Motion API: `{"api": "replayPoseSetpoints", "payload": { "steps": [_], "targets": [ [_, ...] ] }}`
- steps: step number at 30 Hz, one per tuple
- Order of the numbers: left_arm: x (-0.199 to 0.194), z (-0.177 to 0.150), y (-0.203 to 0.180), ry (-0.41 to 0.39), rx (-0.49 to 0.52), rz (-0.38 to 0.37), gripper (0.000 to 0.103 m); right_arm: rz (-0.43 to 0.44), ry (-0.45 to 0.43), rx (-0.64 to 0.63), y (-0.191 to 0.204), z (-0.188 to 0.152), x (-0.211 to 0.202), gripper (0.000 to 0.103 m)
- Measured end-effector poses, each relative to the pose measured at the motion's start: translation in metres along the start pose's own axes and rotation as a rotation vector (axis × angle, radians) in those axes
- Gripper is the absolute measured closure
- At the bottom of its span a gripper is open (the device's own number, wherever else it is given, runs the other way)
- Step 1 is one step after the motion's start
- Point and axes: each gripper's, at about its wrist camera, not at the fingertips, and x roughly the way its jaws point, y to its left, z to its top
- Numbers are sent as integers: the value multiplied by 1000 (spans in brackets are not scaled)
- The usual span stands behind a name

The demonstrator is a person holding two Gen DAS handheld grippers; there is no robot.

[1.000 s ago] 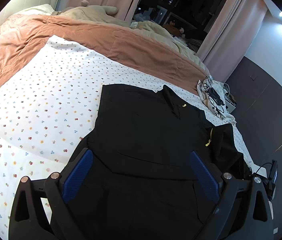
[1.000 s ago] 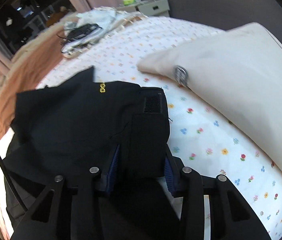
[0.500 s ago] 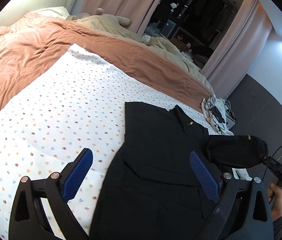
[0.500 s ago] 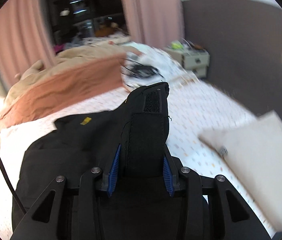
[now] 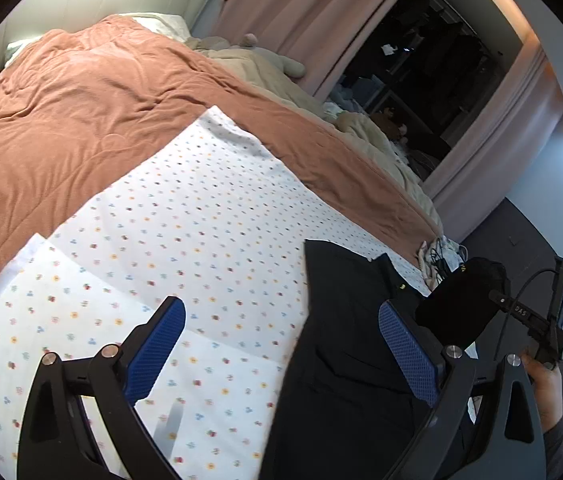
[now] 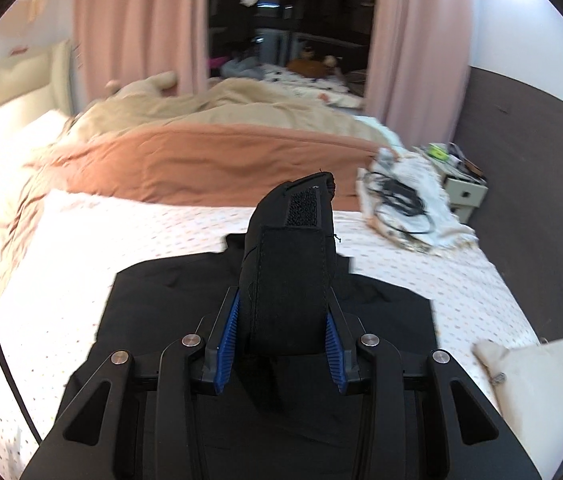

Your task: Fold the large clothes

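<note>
A black jacket lies spread on the flowered bed sheet. My right gripper is shut on the jacket's sleeve cuff, which has a velcro tab and stands lifted above the jacket body. In the left wrist view the jacket lies at the lower right. The held cuff hangs at the right edge of that view, a hand beneath it. My left gripper is open with nothing between its blue pads. It hovers over the sheet at the jacket's left edge.
A rust-coloured duvet and a beige blanket are bunched at the far side of the bed. A white cloth with black cables lies at the bed's far right corner. A cream pillow sits at the right. Pink curtains hang behind.
My right gripper has lifted the sleeve cuff off the jacket and swung from facing the pillow toward the curtains. My left gripper has slid left, off the jacket body and over bare sheet.
</note>
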Motion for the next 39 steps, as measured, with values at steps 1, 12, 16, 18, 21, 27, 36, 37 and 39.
{"api": "replayPoseSetpoints", "payload": {
  "steps": [1, 12, 16, 18, 21, 27, 36, 37, 39],
  "targets": [
    [0, 1, 5, 0, -3, 19, 4, 9, 8, -11, 9, 0, 4, 68],
    [11, 2, 22, 33, -10, 107, 4, 298, 121, 12, 39, 1, 76, 59],
    [15, -2, 13, 44, 4, 106, 4, 315, 69, 7, 15, 5, 70, 10],
    [18, -5, 5, 49, 14, 102, 4, 302, 64, 21, -6, 4, 63, 10],
    [25, -11, -11, 62, 34, 89, 4, 279, 74, 46, -39, -6, 57, 10],
    [30, -25, -53, 84, 98, 37, 4, 228, 107, 115, -117, -39, 39, 10],
    [-4, -81, -85, 130, 179, 6, 4, 166, 116, 193, -205, -100, -41, 10],
    [-10, -88, -86, 137, 190, 13, 4, 159, 114, 205, -211, -109, -48, 10],
    [-24, -101, -84, 138, 206, 54, 4, 150, 111, 228, -224, -123, -65, 10]
  ]
}}
